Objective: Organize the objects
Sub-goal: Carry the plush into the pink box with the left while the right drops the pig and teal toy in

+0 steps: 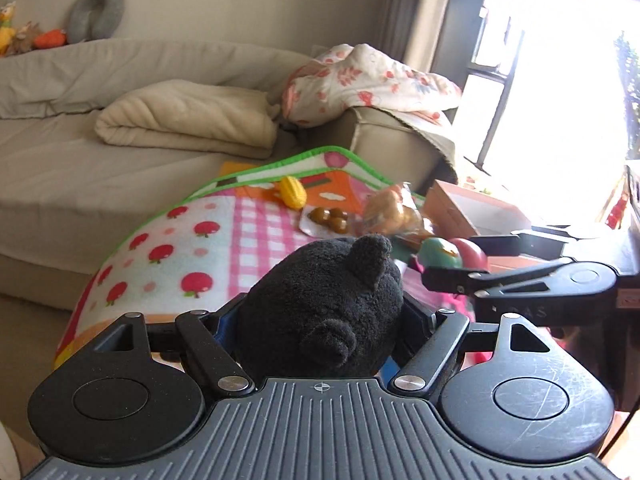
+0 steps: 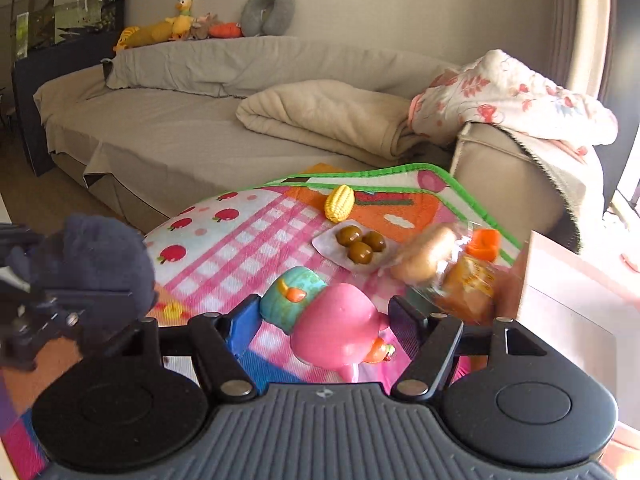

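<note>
My left gripper (image 1: 320, 312) is shut on a black plush toy (image 1: 324, 300) with round ears, held above the checked play mat (image 1: 248, 240). It also shows at the left of the right wrist view (image 2: 96, 264). My right gripper (image 2: 320, 320) is shut on a pink and teal toy figure (image 2: 332, 320), seen in the left wrist view too (image 1: 452, 254). On the mat lie a yellow toy corn (image 2: 339, 202), a white plate (image 2: 326, 245) with three brown balls (image 2: 360, 242), and a clear bag of toy bread (image 2: 432, 258).
A pink-orange open box (image 1: 472, 208) stands at the right edge of the mat. A beige sofa (image 2: 180, 128) with a folded blanket (image 2: 320, 120) and a floral quilt (image 2: 512, 92) lies behind. Plush toys (image 2: 168, 28) sit on the sofa back.
</note>
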Motion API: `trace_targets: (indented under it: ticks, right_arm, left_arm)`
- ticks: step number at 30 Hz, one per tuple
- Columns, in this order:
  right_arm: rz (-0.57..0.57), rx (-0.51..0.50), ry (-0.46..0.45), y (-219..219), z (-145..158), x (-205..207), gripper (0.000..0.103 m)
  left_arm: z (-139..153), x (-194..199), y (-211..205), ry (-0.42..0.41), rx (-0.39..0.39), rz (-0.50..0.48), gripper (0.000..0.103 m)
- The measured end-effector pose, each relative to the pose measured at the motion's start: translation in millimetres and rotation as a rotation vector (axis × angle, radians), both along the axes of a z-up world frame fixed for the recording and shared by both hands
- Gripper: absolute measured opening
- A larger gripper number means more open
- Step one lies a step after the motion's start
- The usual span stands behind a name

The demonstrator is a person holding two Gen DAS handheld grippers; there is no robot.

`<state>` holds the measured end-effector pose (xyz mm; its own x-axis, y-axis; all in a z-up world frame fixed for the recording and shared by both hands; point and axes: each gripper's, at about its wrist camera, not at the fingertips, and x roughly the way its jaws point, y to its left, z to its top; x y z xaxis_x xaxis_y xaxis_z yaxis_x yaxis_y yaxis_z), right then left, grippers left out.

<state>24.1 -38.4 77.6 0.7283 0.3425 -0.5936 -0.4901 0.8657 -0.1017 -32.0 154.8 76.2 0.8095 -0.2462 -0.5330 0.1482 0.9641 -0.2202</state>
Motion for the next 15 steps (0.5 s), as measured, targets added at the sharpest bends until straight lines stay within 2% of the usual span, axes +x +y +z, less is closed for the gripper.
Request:
trace_targets:
  ticks: [4,9,12,15]
  right_arm:
    - [-0.101,-0.047,-0.052,-59,6,-51,0.070]
    - [-0.258,-0.043,-0.144,-120,21,-77,0.070]
    - [-0.318,-0.019,-0.182,-146,26,-83,0.070]
    - [-0.357,0.003,-0.194,-163,26,-82,0.070]
  left_arm:
    - [16,14,-48,-0.008,-0.041,-0.136,0.082]
    - [59,69,-132,-0.085,-0.074,-0.297,0.083]
    - [77,115,-177,-0.096,-0.126,-0.327,0.084]
    - [75,159,-214,-0.092,-0.165,-0.318,0.086]
